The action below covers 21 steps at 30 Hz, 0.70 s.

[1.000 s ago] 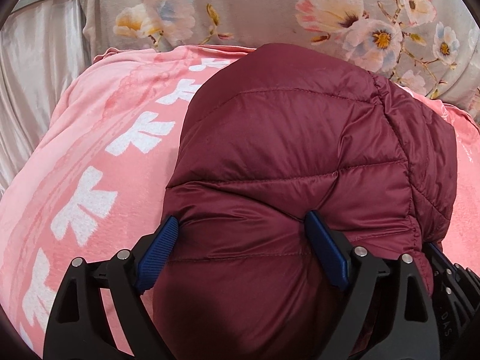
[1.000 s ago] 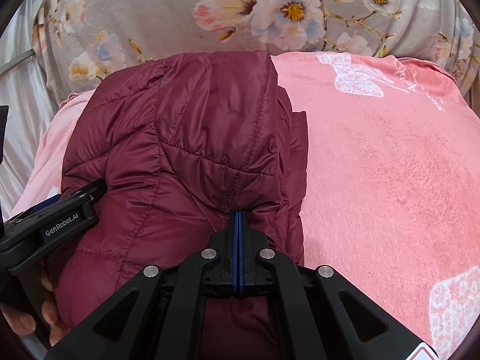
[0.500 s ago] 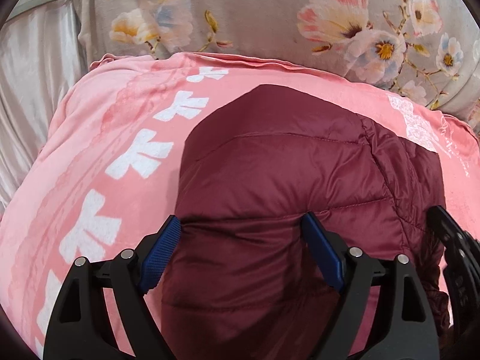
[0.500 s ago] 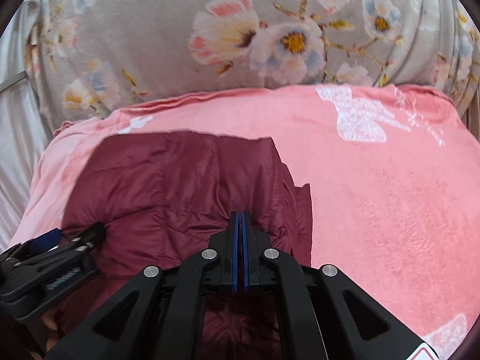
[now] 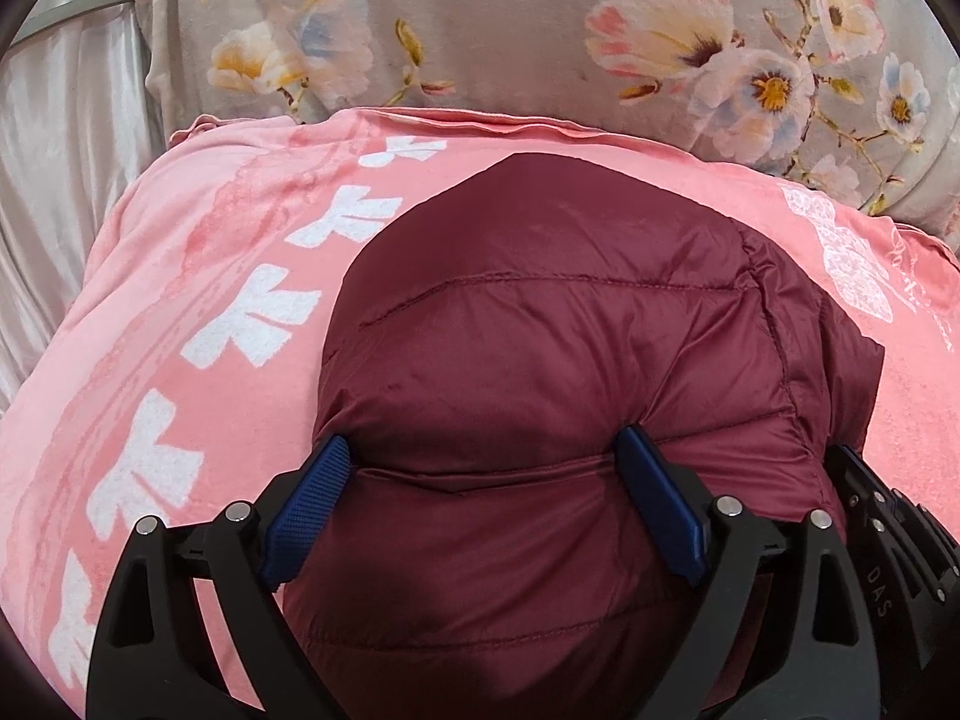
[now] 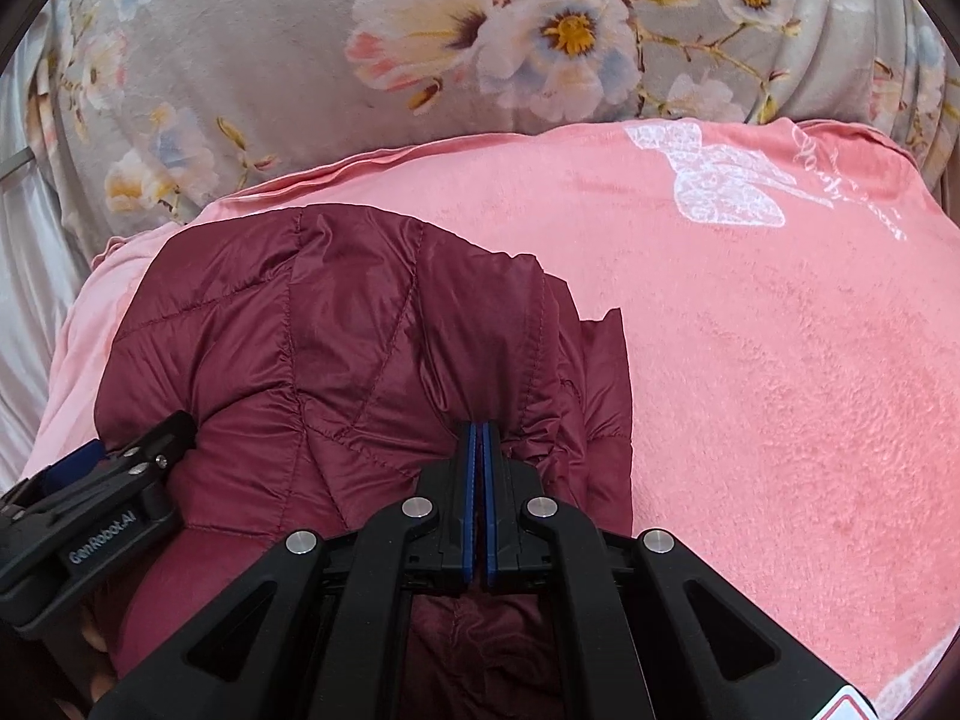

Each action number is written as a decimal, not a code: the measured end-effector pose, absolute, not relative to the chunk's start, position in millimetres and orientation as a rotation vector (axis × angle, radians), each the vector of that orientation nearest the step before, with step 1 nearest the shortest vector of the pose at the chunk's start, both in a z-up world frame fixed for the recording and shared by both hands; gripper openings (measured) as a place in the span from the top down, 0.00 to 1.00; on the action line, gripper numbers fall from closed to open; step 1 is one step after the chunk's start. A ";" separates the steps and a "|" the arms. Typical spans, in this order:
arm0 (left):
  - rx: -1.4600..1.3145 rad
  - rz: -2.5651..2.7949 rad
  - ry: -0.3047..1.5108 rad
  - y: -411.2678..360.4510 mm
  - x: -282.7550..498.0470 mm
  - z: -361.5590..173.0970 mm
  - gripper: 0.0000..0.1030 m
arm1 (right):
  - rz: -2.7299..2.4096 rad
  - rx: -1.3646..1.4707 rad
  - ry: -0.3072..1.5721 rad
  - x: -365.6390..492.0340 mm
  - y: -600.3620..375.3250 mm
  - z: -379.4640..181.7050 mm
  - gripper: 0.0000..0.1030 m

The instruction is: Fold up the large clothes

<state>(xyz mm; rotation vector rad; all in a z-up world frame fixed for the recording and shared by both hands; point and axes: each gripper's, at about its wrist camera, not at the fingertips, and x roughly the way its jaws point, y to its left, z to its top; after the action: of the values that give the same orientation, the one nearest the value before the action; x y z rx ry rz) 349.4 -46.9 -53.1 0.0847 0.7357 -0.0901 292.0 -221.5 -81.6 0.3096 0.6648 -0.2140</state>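
Two grippers hold one dark red quilted jacket [image 5: 540,360] bunched over a pink blanket [image 5: 198,312] with white prints. In the left wrist view the left gripper [image 5: 486,498] has its blue-padded fingers [image 5: 306,504] spread wide, one at 7 o'clock and one at 5 o'clock of the padded bulk, which bulges between them and presses against both pads. The jacket fills the middle and lower part of that view, its far edge toward 12 o'clock, short of the blanket's rim. In the right wrist view the right gripper [image 6: 479,450] has its fingers pressed together, pinching a puckered fold of the jacket's near edge. The left gripper sits at 8 o'clock there, against the jacket's side. A grey flowered cover [image 6: 420,60] lies beyond the blanket at 12 o'clock, and pale satin cloth [image 5: 60,120] shows at 10 o'clock.
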 end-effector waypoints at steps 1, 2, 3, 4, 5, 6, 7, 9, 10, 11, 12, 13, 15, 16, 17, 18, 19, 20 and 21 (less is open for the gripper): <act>0.088 -0.087 0.729 -48.1 349.7 -54.5 0.13 | -0.211 0.315 0.667 292.5 -222.0 -82.1 0.99; 0.090 -0.085 0.725 -48.8 350.4 -55.4 0.13 | -0.211 0.316 0.669 293.2 -222.2 -82.2 0.99; 0.092 -0.083 0.720 -49.6 351.3 -56.6 0.13 | -0.211 0.314 0.670 293.3 -221.4 -82.3 0.99; 0.094 -0.081 0.717 -50.1 352.1 -57.7 0.12 | -0.212 0.311 0.669 293.1 -220.8 -82.1 0.99; 0.093 -0.080 0.715 -50.2 352.8 -58.2 0.12 | -0.211 0.312 0.668 293.4 -221.6 -82.3 0.99; 0.094 -0.081 0.713 -50.0 352.9 -59.0 0.12 | -0.208 0.315 0.665 292.9 -221.9 -82.3 0.99; 0.094 -0.085 0.714 -49.7 353.1 -59.0 0.12 | -0.199 0.324 0.661 291.7 -223.3 -81.9 0.99; 0.086 -0.100 0.715 -47.4 353.2 -58.2 0.12 | -0.186 0.328 0.674 284.0 -225.0 -77.6 0.99; 0.084 -0.114 0.719 -45.4 351.5 -57.0 0.12 | -0.183 0.328 0.678 271.6 -225.0 -71.5 0.98; 0.091 -0.127 0.730 -42.4 346.7 -54.5 0.12 | -0.176 0.331 0.668 259.6 -224.5 -66.5 0.96; 0.095 -0.134 0.733 -38.6 340.5 -51.1 0.12 | -0.166 0.321 0.657 239.0 -222.5 -59.7 0.91; 0.096 -0.138 0.730 -33.4 331.1 -46.8 0.12 | -0.164 0.297 0.654 223.9 -220.5 -56.2 0.91; 0.093 -0.157 0.715 -17.4 301.3 -37.7 0.12 | -0.176 0.219 0.654 190.0 -212.4 -54.7 0.91; 0.094 -0.163 0.717 -11.9 290.7 -35.9 0.12 | -0.177 0.200 0.663 181.9 -210.3 -56.6 0.91; 0.097 -0.166 0.727 -3.3 273.7 -36.3 0.12 | -0.177 0.185 0.681 175.0 -208.0 -60.4 0.91; 0.100 -0.167 0.737 0.9 264.5 -38.5 0.12 | -0.177 0.179 0.710 169.6 -206.1 -66.7 0.91; 0.108 -0.165 0.759 4.7 254.2 -44.1 0.12 | -0.175 0.184 0.728 166.7 -205.6 -72.0 0.91; 0.112 -0.164 0.774 6.6 248.2 -48.9 0.12 | -0.174 0.189 0.745 165.2 -204.6 -77.6 0.91; 0.110 -0.158 0.786 9.5 240.6 -55.4 0.12 | -0.171 0.192 0.766 165.4 -203.3 -84.0 0.91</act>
<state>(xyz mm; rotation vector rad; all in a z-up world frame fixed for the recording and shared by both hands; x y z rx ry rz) 240.6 9.5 -55.4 0.1099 0.7864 -0.1576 165.4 -203.3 -84.0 0.1922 0.7658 -0.1714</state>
